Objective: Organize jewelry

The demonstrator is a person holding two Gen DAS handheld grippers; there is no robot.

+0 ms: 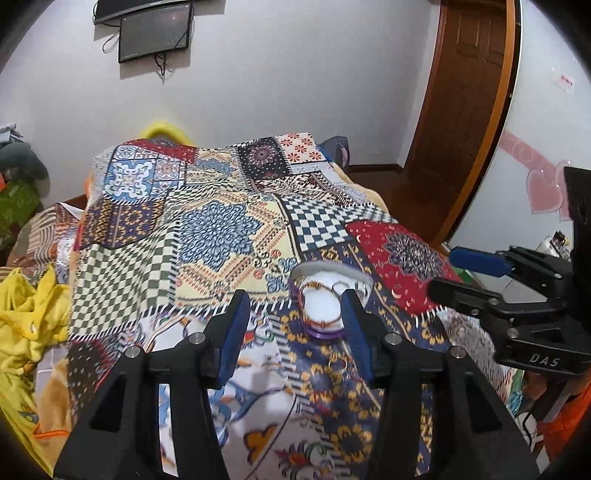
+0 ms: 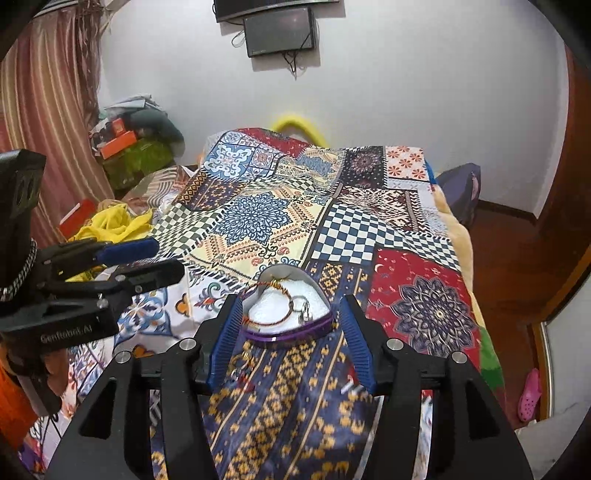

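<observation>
A purple heart-shaped jewelry box point(image 1: 321, 328) point(image 2: 291, 334) with white lining sits on the patchwork bedspread point(image 1: 221, 229) point(image 2: 266, 221). Inside lie a red-and-gold bangle point(image 2: 275, 321) and silver rings point(image 2: 303, 307). A gold ring and other small loose pieces point(image 1: 339, 363) point(image 2: 243, 363) lie on the cloth just in front of the box. My left gripper point(image 1: 295, 301) point(image 2: 168, 258) hangs open above and just short of the box, nothing between its blue pads. My right gripper point(image 2: 290, 301) point(image 1: 443, 271) is open too, its fingers framing the box without touching it.
A yellow cloth point(image 1: 26, 317) point(image 2: 110, 221) lies at the bed's left side, beside a pile of boxes and bags point(image 2: 129, 147). A screen point(image 2: 280, 33) hangs on the far wall. The bed's right edge drops to a wooden floor with a pink shoe point(image 2: 530, 395). A brown door point(image 1: 465, 110) stands right.
</observation>
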